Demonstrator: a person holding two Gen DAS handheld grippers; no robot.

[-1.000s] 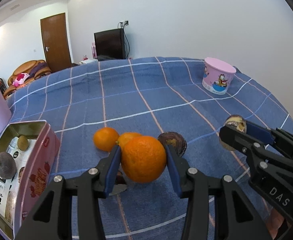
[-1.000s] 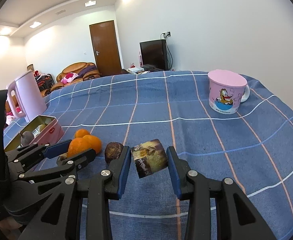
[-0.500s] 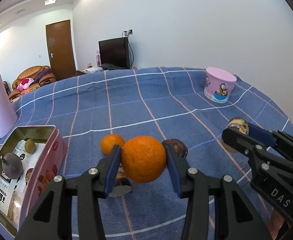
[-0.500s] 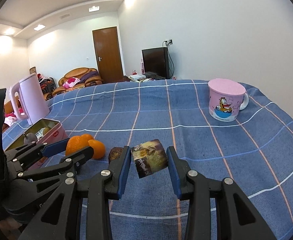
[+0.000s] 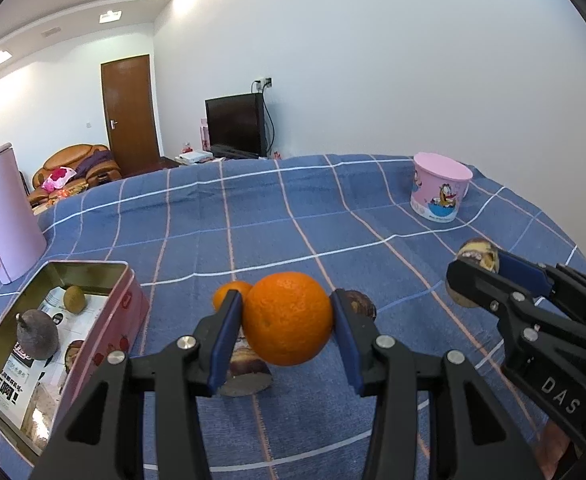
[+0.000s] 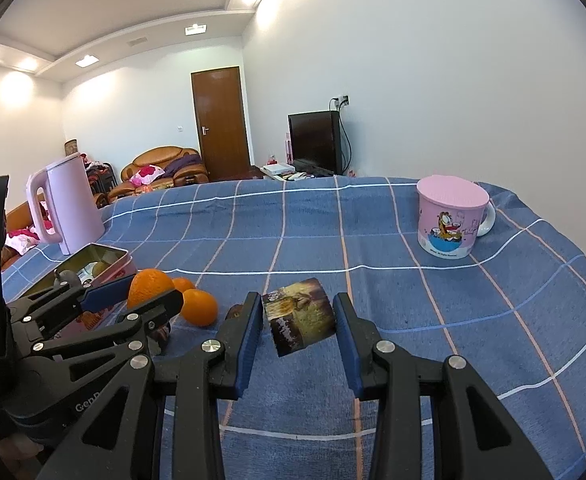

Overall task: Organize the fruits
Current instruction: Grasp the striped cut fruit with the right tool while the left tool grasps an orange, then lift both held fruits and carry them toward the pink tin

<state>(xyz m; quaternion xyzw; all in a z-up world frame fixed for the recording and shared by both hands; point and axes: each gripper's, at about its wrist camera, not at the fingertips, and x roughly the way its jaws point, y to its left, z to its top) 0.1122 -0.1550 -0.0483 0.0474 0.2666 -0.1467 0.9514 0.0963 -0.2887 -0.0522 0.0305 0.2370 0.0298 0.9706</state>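
My left gripper is shut on a large orange and holds it above the blue checked cloth. My right gripper is shut on a brown mottled fruit piece, also held above the cloth; it shows at the right of the left wrist view. On the cloth lie a small orange, a dark brown fruit and a cut brown piece. An open pink tin at the left holds a kiwi and a dark pear-shaped fruit.
A pink lidded Garfield mug stands at the far right of the table. A pink kettle stands at the far left behind the tin. A sofa, door and TV lie beyond the table's far edge.
Both grippers have risen with their fruit. The loose oranges and dark fruit on the cloth now sit lower and partly hidden behind the left gripper.
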